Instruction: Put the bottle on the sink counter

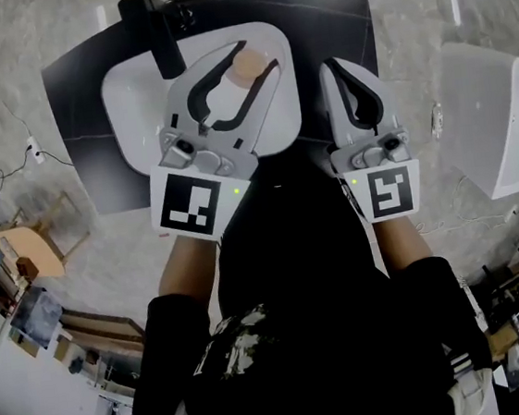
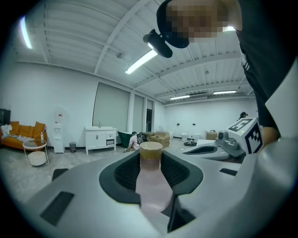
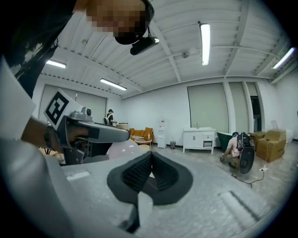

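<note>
My left gripper (image 1: 256, 55) is shut on a pale pink bottle with a tan cap (image 1: 248, 66). In the head view it hovers over the white sink basin (image 1: 136, 104), which is set in a black counter (image 1: 79, 92). The left gripper view looks along the bottle (image 2: 151, 181), which stands up between the dark pads (image 2: 123, 172), with its cap (image 2: 151, 149) at the top. My right gripper (image 1: 344, 67) is beside it on the right, shut with nothing in it. Its ribbed pads (image 3: 135, 173) meet in the right gripper view. There the left gripper (image 3: 93, 132) and the bottle's rounded body (image 3: 122, 148) show at the left.
A black faucet (image 1: 154, 32) rises at the basin's far left. A white box (image 1: 501, 119) stands on the floor to the right, and a wooden stool (image 1: 32, 251) to the left. Farther back in the room are a white cabinet (image 2: 100, 138) and an orange sofa (image 2: 18, 132).
</note>
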Available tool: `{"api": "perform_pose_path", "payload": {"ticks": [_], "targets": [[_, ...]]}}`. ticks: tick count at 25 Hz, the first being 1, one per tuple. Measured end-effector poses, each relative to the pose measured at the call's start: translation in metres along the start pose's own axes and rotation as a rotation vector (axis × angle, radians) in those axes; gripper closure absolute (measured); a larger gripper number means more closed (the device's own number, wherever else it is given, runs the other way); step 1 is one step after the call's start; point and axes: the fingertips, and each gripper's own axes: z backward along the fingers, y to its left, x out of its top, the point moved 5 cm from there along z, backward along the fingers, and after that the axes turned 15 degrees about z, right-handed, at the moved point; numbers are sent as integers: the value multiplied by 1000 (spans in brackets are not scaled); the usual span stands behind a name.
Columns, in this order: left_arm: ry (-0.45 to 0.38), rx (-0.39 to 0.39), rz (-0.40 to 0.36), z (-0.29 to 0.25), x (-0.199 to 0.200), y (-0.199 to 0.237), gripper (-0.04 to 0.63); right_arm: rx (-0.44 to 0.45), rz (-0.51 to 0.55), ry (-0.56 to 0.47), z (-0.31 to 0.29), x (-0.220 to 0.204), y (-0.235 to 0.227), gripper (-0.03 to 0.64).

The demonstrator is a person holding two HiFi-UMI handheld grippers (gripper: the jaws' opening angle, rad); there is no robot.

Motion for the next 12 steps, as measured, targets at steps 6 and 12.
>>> {"api": "perform_pose_path", "payload": {"ticks": [6,12], "targets": [[45,42,96,-69,-40,52,449,7,18,40,-44,-53,-29,621],[18,60,188,-111,-70,95,448,9,-5,57,-73,-88,-40,621]]}}
